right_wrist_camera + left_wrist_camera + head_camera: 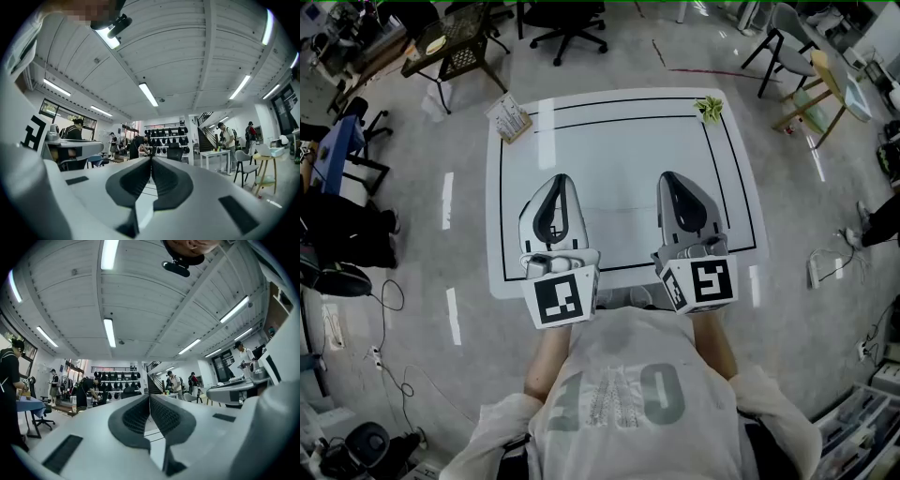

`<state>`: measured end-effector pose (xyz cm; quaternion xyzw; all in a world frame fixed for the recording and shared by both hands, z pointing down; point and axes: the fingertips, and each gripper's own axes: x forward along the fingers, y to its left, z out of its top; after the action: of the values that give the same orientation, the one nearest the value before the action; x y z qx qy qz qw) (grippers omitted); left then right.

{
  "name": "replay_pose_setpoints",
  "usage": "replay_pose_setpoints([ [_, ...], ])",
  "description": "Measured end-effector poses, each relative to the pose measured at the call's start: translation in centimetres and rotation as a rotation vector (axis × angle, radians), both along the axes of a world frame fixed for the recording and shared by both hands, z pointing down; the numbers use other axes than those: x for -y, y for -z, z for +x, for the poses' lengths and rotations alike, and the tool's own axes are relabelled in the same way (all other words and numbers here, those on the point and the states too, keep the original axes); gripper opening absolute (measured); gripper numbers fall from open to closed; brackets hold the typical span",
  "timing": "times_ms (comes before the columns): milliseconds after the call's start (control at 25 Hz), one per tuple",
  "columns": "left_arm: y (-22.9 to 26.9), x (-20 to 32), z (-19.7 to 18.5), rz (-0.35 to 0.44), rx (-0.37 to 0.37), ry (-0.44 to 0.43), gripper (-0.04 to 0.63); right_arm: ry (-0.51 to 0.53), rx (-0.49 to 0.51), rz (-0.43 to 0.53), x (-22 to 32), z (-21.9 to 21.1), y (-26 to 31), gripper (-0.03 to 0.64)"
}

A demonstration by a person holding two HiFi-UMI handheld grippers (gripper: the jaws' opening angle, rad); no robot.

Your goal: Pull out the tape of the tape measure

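I find no tape measure in any view. In the head view both grippers hover side by side over the near half of a white table (619, 150) marked with a black rectangle. My left gripper (560, 181) is shut with nothing between its jaws, and the left gripper view shows its dark pads (140, 414) pressed together, pointing level across the room. My right gripper (671, 178) is shut and empty too; its pads (161, 178) meet along one line in the right gripper view. Both marker cubes sit close to the person's chest.
A small printed card box (510, 119) sits at the table's far left corner and a green leafy object (710, 109) at its far right corner. Office chairs (567, 23), a wooden stool (811, 94) and floor cables (394, 300) ring the table. People stand in the background.
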<state>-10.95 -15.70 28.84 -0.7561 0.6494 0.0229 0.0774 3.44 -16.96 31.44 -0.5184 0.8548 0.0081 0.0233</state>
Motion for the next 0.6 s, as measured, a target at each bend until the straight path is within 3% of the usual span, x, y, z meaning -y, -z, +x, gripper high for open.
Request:
replay_pose_setpoints([
  [240, -0.7, 0.0, 0.2, -0.039, 0.005, -0.003, 0.031, 0.023, -0.007, -0.027, -1.0, -0.9, -1.0, 0.031],
  [600, -0.5, -0.1, -0.1, -0.021, -0.005, -0.001, 0.031, 0.022, -0.020, -0.024, -1.0, -0.7, -0.8, 0.029],
])
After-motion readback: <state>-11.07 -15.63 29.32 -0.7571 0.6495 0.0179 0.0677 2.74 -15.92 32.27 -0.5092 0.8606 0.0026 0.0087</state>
